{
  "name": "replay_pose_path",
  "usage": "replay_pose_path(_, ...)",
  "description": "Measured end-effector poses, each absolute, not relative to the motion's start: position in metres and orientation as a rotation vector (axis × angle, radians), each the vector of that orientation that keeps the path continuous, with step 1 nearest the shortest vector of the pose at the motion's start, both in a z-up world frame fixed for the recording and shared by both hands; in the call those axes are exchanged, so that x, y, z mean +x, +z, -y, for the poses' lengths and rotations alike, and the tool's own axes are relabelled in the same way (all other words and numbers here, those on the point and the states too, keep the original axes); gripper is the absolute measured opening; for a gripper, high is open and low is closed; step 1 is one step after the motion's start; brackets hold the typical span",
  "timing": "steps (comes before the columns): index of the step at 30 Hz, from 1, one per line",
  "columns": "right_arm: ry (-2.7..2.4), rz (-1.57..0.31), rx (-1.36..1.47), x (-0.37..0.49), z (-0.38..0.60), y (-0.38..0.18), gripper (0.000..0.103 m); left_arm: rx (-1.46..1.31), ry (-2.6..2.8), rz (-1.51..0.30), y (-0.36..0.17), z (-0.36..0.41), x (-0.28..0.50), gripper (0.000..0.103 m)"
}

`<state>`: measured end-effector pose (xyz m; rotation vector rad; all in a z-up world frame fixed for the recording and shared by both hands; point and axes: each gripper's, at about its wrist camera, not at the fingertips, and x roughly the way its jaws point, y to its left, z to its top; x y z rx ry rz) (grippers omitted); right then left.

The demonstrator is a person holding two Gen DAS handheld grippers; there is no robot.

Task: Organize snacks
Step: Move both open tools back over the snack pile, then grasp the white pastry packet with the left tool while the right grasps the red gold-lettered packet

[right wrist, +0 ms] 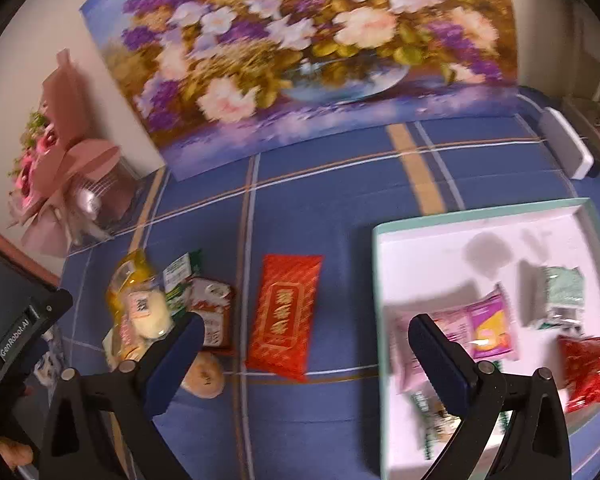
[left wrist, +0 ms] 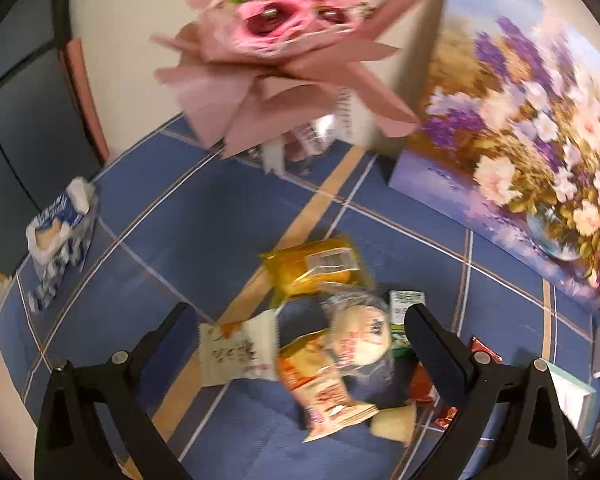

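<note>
Right wrist view: right hand-held gripper [right wrist: 304, 340] is hanging fully open and empty above a red packet [right wrist: 285, 314], beside the tray [right wrist: 380, 280]. Left hand-held gripper [left wrist: 300, 328], equally wide and empty, is hovering over the snack pile [left wrist: 336, 332]; overlapping wrappers risk a double pick

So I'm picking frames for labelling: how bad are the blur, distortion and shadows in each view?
Left wrist view: motion blur smears the bouquet and snack pile; the fisheye bends the tablecloth lines. Right wrist view: the painting is smeared, packet print is unreadable, and dark shadows fall across the white tray; the red packet stays fairly distinct.
</note>
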<state>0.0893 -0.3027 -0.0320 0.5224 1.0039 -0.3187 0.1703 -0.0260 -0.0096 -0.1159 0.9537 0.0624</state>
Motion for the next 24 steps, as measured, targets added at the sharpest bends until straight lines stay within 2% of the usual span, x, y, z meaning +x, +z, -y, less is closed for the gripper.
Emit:
replay_pose_path(11,-0.281,-1.072,0.466,0.115,0.267,-0.058,0.103,-0.203,0.108,-1.004,-0.025,-0.026,0.18,0.103)
replay_pose_path(24,-0.28,-1.176,0.457,0.13,0.256,-0.102,0.103,-0.285,0.154,-1.186,-0.093,-0.047,0.196,0.103)
